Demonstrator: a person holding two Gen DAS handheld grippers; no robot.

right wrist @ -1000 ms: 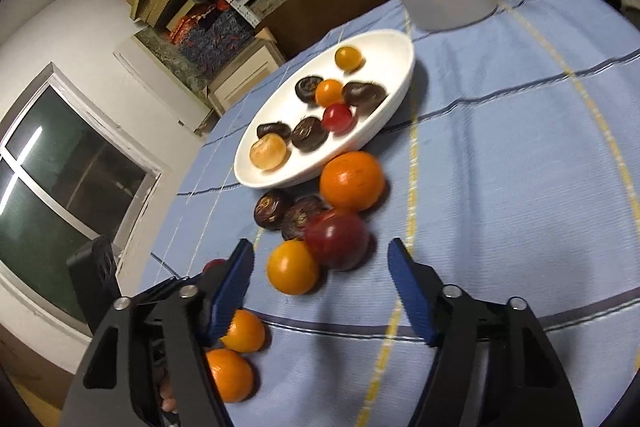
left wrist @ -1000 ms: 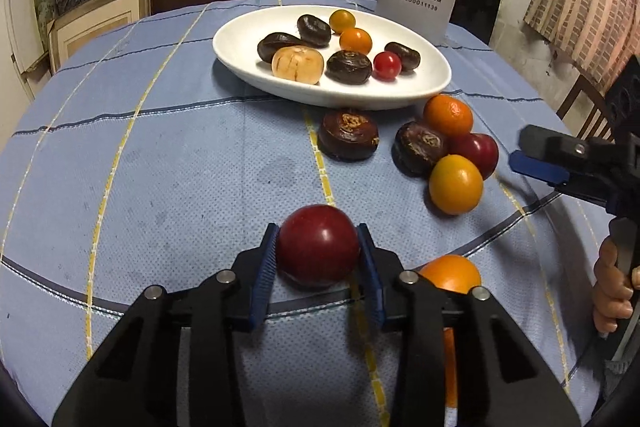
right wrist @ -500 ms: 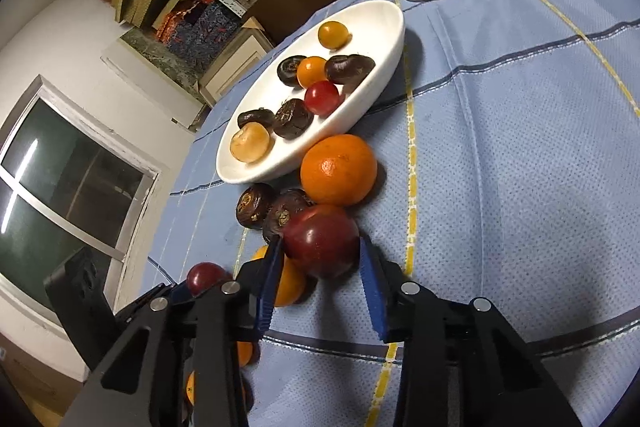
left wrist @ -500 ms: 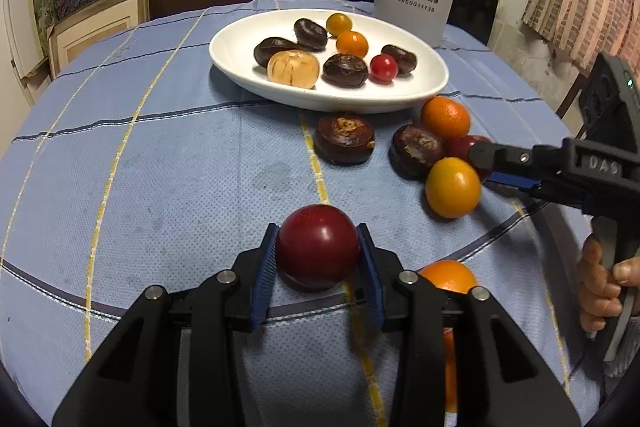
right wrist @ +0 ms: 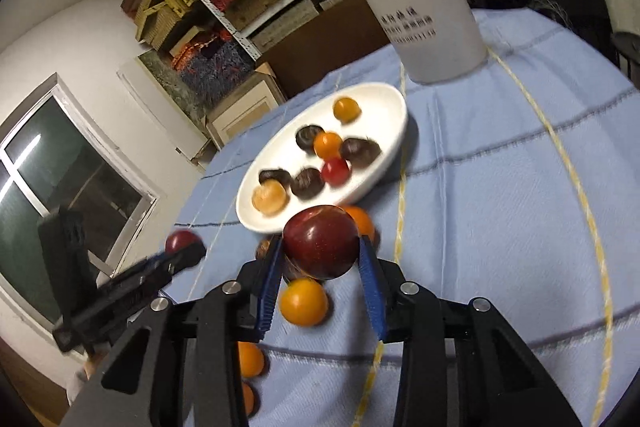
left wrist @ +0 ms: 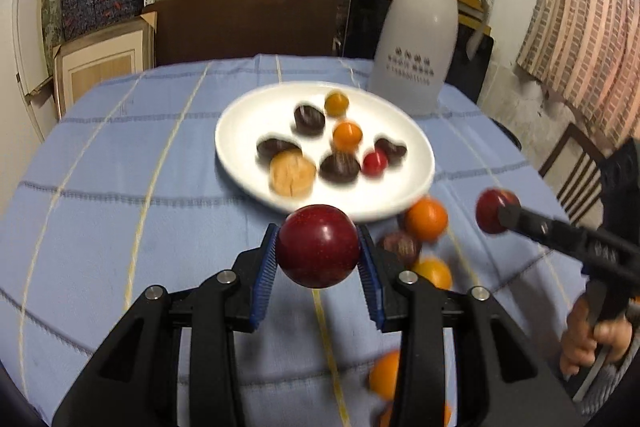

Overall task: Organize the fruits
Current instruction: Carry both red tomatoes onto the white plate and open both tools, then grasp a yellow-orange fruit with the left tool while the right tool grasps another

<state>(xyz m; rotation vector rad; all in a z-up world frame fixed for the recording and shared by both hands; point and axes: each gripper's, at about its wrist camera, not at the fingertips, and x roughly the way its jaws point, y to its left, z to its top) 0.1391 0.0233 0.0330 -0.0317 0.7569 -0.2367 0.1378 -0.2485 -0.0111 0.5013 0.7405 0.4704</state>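
My left gripper (left wrist: 318,253) is shut on a dark red plum (left wrist: 318,251) and holds it above the cloth, just short of the white plate (left wrist: 240,119). My right gripper (right wrist: 320,245) is shut on another dark red plum (right wrist: 320,241), also lifted near the plate (right wrist: 380,99). The plate holds dark chestnuts, small orange and red tomatoes and a peeled pale fruit (left wrist: 292,173). Each gripper shows in the other view: the right one with its plum (left wrist: 494,211), the left one with its plum (right wrist: 182,241).
Loose fruit lies on the blue cloth before the plate: an orange (left wrist: 426,219), a chestnut (left wrist: 400,247), a yellow-orange tomato (right wrist: 304,301), more oranges near me (left wrist: 386,377). A tall white jug (left wrist: 416,47) stands behind the plate. Shelves and boxes lie beyond the table.
Both grippers have risen from the cloth with their plums and moved toward the plate. The right gripper closed on its plum between the earliest frame and half a second ago.
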